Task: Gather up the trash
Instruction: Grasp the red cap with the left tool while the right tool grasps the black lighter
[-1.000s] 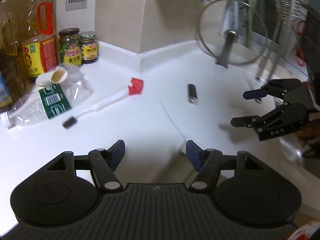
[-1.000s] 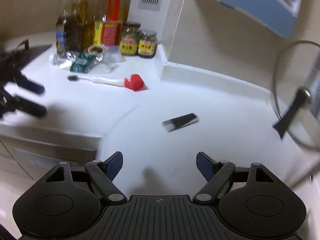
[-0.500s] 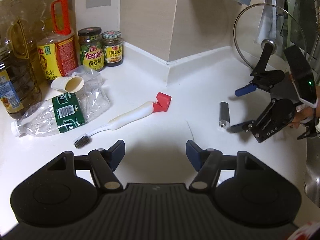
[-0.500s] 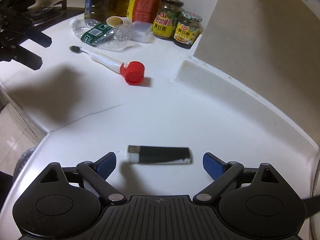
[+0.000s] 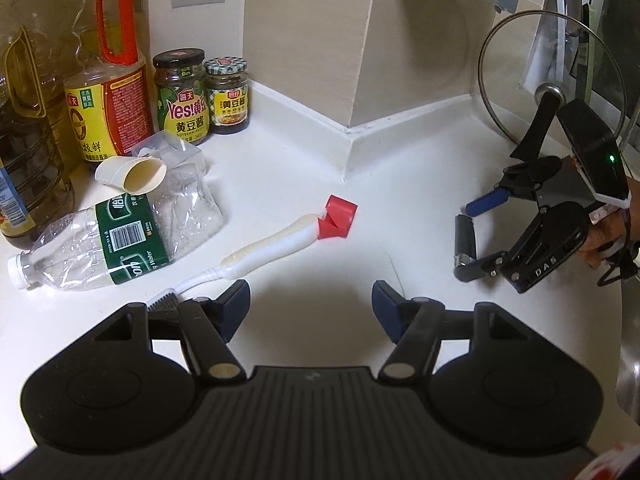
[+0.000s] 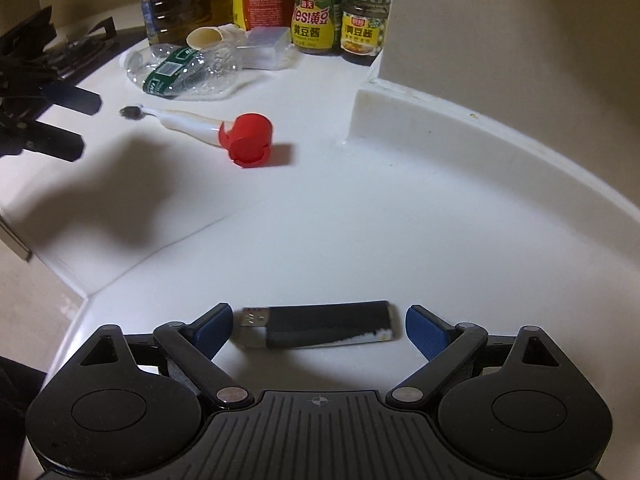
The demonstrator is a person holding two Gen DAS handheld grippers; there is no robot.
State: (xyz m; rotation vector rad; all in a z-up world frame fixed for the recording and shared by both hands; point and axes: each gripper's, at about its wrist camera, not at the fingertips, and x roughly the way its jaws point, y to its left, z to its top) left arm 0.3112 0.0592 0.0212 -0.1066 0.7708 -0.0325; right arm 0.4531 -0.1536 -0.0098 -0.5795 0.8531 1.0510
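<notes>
The right gripper [image 6: 318,326] is lowered over the white counter [image 6: 400,216] with its jaws spread wide; they have just been opening, and a black lighter [image 6: 328,325] lies flat between the blue pads, crosswise to the fingers, its metal end toward the left pad. Neither pad presses on it, so the lighter is only bracketed, not grasped. The left wrist view shows the same: that gripper [image 5: 474,236] straddles the lighter [image 5: 465,240] end to end, a hand [image 5: 604,236] behind it.

The left gripper [image 5: 310,306] hangs released above bare counter, nothing between its pads, and the bristle end of a toothbrush [image 5: 264,254] lies just beside its left finger.

Beyond the lighter, toward the wall corner, the toothbrush [image 6: 188,123] lies with a red cap [image 6: 246,140] at its thick end. Farther from the lighter a crushed plastic bottle [image 6: 184,70] with a green label lies on its side, a paper cup [image 6: 208,37] tipped over against it and a clear plastic box [image 6: 264,50] beside that. Behind these, against the wall, stand two sauce jars [image 6: 320,10] and several oil bottles [image 6: 172,4]. Right of the lighter in the left wrist view, a glass lid [image 5: 552,76] stands on edge by the wall.
</notes>
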